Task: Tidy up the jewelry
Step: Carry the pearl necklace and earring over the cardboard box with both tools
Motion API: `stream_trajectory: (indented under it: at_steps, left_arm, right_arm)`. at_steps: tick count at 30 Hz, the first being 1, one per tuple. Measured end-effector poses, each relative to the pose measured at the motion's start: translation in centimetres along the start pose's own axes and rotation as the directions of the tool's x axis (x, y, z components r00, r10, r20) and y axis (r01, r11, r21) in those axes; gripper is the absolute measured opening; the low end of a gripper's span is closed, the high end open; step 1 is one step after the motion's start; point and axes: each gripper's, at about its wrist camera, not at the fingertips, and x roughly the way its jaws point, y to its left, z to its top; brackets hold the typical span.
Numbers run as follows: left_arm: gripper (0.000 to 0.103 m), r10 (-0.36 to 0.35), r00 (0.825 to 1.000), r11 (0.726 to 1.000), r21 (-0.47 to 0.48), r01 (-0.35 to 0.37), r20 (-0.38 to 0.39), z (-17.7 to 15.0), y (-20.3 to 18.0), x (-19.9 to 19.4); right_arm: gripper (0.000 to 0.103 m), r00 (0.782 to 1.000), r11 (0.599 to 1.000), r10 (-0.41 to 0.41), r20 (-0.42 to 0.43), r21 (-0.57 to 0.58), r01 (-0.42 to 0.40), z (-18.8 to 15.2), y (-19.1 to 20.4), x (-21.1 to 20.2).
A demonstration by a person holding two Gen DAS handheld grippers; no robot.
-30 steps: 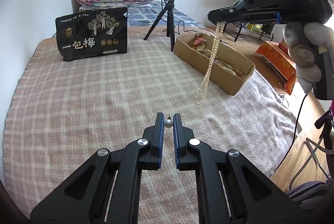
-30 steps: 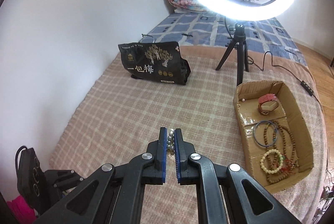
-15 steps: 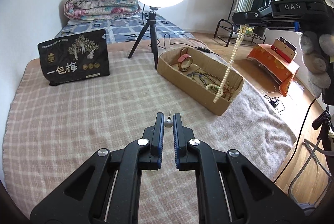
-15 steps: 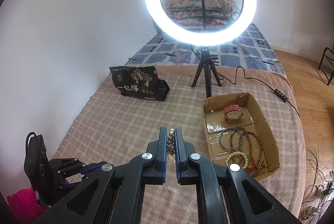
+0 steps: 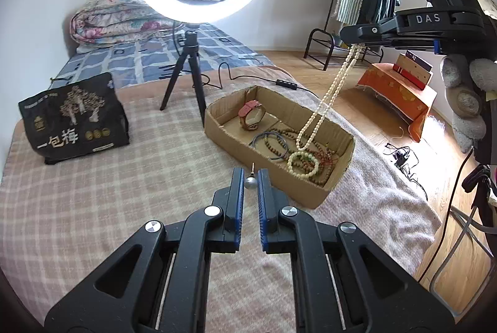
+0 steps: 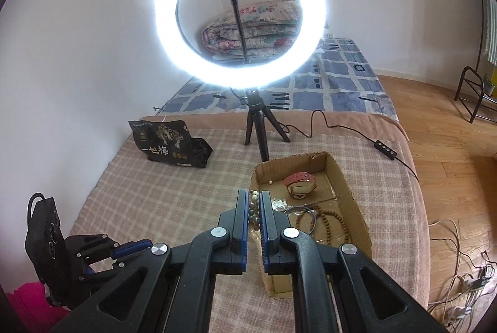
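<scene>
My left gripper (image 5: 250,177) is shut on a small silver ball earring (image 5: 250,182) with its pin pointing up, held above the blanket just short of the cardboard box (image 5: 239,143). My right gripper (image 6: 255,202) is shut on a pearl necklace (image 6: 254,208); in the left wrist view the necklace (image 5: 326,103) hangs from that gripper (image 5: 357,36) with its lower loop over the box's near half. The box holds a red-strapped watch (image 5: 252,114), a dark bangle (image 5: 264,143), brown bead strands (image 5: 282,139) and a pale bead bracelet (image 5: 303,164).
A ring light on a tripod (image 5: 189,59) stands behind the box, its cable (image 5: 248,76) running right. A black snack bag (image 5: 73,118) stands at the left. The checked blanket's edge (image 5: 403,193) drops to the wooden floor at right. A folded quilt (image 5: 118,19) lies at the back.
Both grippers have moved toward the box and it looms larger. The hanging pearl necklace now dangles over the box's near half instead of in front of it. Both grips are unchanged.
</scene>
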Motion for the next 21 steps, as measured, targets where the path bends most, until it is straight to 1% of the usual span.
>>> stream_trajectory:
  at_steps: [6,12,21]
  left_arm:
    - [0.007,-0.025,1.000,0.999,0.023,0.025,-0.007,1.5,-1.5,2.9]
    - [0.007,-0.048,0.999,0.998,0.026,0.048,-0.010,2.4,-2.6,5.5]
    - [0.007,-0.041,0.999,0.998,0.043,0.041,-0.017,3.4,-3.4,8.3]
  right_arm:
    - [0.004,1.000,0.999,-0.015,0.010,0.034,0.014,1.1,-2.8,1.6]
    - [0.004,0.999,0.998,-0.047,0.018,0.038,0.046,2.1,-4.4,3.3]
    - [0.004,0.995,0.995,-0.102,0.020,0.027,0.101,3.9,-5.6,5.9]
